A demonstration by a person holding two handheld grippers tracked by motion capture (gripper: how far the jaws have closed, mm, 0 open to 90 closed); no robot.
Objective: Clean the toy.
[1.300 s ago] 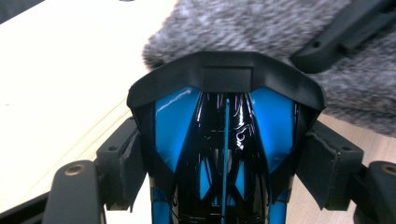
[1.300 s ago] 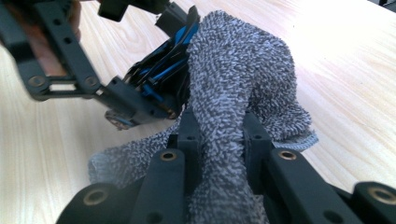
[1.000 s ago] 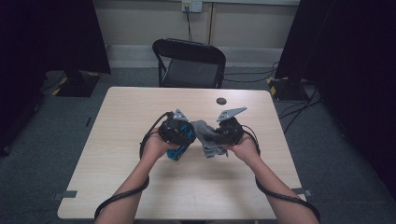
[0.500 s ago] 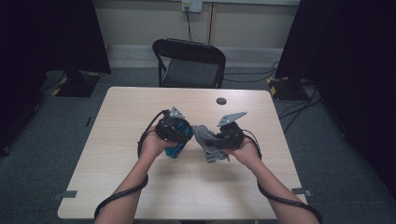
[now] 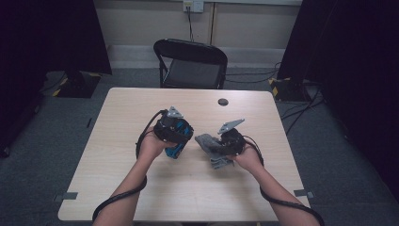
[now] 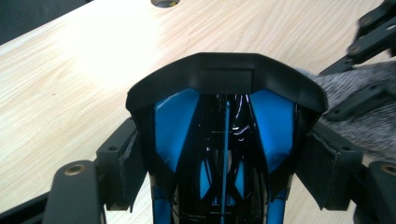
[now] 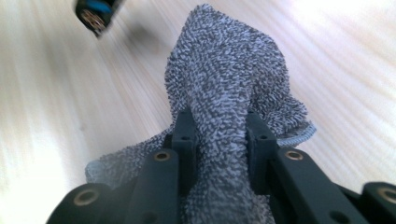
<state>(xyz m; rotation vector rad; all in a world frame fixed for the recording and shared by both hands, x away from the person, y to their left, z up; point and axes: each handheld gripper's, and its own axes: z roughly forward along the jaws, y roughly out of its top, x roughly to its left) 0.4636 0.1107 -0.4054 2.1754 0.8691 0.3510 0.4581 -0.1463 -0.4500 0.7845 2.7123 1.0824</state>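
Now the right tool (image 5: pixel 225 149) had dropped toward the bench (image 5: pixel 117 141) since a second ago, jaws just easing apart yet still pinching the grey terry cloth (image 7: pixel 224 93) — likely a set-down. Left tool (image 5: pixel 175 137) gripped the blue-and-black object (image 6: pixel 224 140) across wide jaws, cloth just beside it, apart.

I've got the left gripper (image 5: pixel 176 141) mid-desk (image 5: pixel 117 141), clamped round the blue-and-black object (image 5: pixel 178 149). Right gripper (image 5: pixel 217 153) sits just beside it on the right, cloth (image 5: pixel 207 142) between its jaws, cloth end on the desk btwn the two. Small disc (image 5: pixel 223 101) lies behind, near the far edge. Chair (image 5: pixel 190 63) behind the desk.
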